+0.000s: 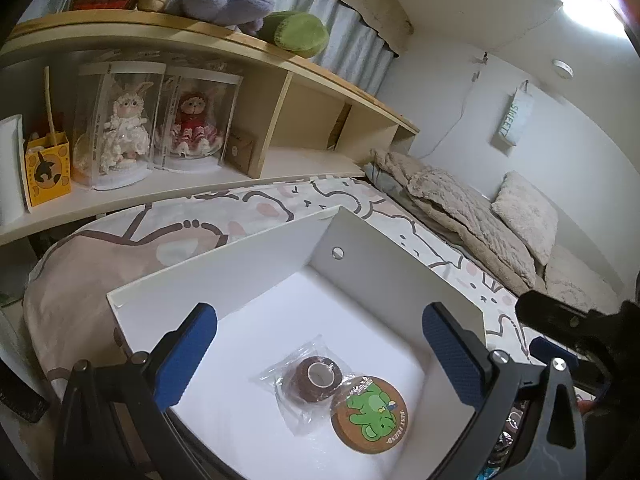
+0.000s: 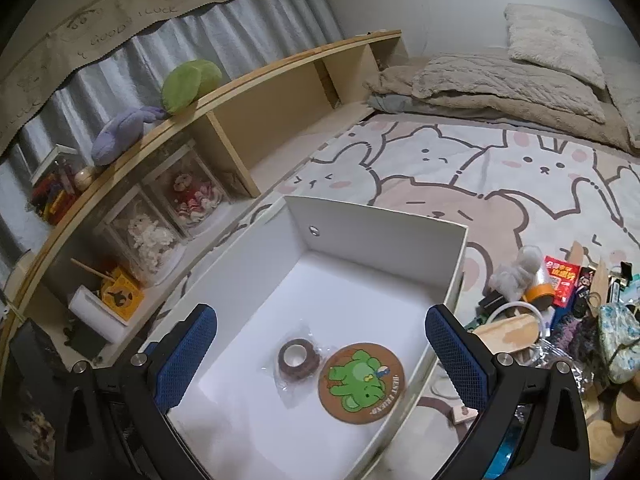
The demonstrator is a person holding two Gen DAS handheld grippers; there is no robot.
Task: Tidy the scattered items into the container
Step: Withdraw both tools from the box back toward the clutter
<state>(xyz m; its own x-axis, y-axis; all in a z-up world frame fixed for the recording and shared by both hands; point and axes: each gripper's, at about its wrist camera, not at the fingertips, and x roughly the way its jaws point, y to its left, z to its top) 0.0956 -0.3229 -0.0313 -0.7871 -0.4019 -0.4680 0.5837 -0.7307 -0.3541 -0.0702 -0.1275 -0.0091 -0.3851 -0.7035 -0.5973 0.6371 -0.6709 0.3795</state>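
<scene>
A white box [image 1: 224, 258] [image 2: 376, 224] sits on the bed. On its floor lie a brown tape roll [image 1: 318, 376] [image 2: 296, 356] in a clear wrapper and, touching it, a round coaster [image 1: 370, 414] [image 2: 360, 380] with a green cartoon animal. My left gripper [image 1: 320, 314] hangs open over the near part of the box, nothing between its blue pads. My right gripper [image 2: 320, 316] is open too, above the same box and empty. The scattered items [image 2: 560, 304] lie in a heap on the bedspread right of the box.
A wooden shelf [image 1: 224, 44] with boxed dolls [image 1: 128, 120] and plush toys runs along the left of the bed. Folded blankets [image 2: 492, 88] and a pillow lie at the far end. Among the heap are an orange tape roll [image 2: 540, 292], a red card and a floral pouch [image 2: 618, 344].
</scene>
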